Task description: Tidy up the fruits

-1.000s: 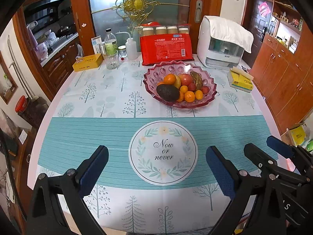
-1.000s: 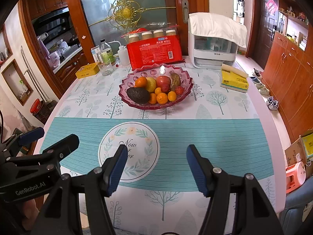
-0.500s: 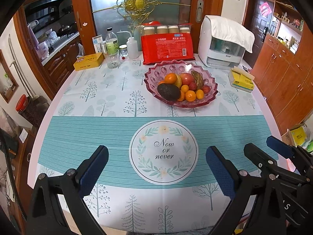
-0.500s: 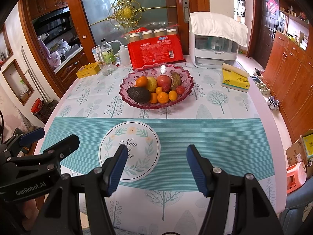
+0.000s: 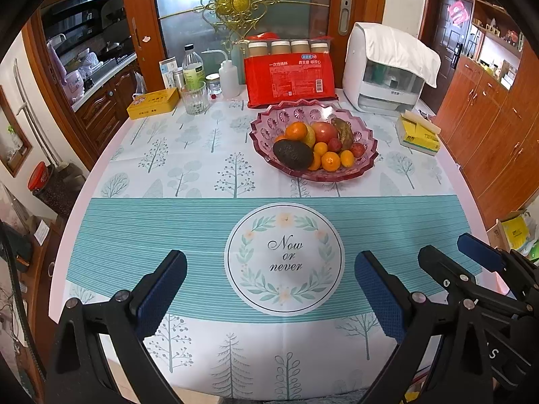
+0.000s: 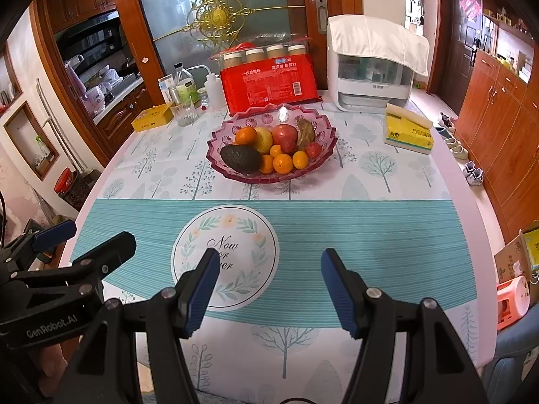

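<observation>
Teal cloth (image 6: 370, 235) bare between fingers (image 6: 198, 289) and bowl (image 6: 323, 165).

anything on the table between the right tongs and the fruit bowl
Nothing visible. Only bare tablecloth lies between the open right tongs and the fruit bowl; the yellow box sits off to the right.

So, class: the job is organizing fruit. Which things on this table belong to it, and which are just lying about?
Job: bowl, avocado, oranges, apple, left gripper, right gripper.

Lying about: red pack, glass, yellow tin, tissue box, white appliance.
</observation>
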Available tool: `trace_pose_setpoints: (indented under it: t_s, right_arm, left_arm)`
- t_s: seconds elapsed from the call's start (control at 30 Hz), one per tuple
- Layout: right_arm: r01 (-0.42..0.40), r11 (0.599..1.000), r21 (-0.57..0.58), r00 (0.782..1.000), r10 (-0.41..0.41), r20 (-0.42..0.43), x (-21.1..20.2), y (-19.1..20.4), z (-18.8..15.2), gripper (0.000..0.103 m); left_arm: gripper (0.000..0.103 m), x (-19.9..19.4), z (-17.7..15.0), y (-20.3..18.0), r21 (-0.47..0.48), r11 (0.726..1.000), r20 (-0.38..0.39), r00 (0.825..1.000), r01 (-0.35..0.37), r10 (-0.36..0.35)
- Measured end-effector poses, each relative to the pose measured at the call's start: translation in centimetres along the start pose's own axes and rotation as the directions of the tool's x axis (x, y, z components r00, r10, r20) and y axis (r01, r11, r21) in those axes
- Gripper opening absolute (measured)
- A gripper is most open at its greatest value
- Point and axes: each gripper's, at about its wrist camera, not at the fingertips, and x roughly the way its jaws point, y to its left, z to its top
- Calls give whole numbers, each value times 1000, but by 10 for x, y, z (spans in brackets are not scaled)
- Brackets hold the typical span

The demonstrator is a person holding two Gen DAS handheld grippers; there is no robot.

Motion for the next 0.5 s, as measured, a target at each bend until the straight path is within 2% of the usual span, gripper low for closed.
trace_pose_setpoints:
  t_s: [0.5]
  right_arm:
    - [-8,1000,5,1000,8,-12,8,1,-2,63]
  left_arm:
    - [99,2,-3,0,-1,1000,-4,1000,-5,5]
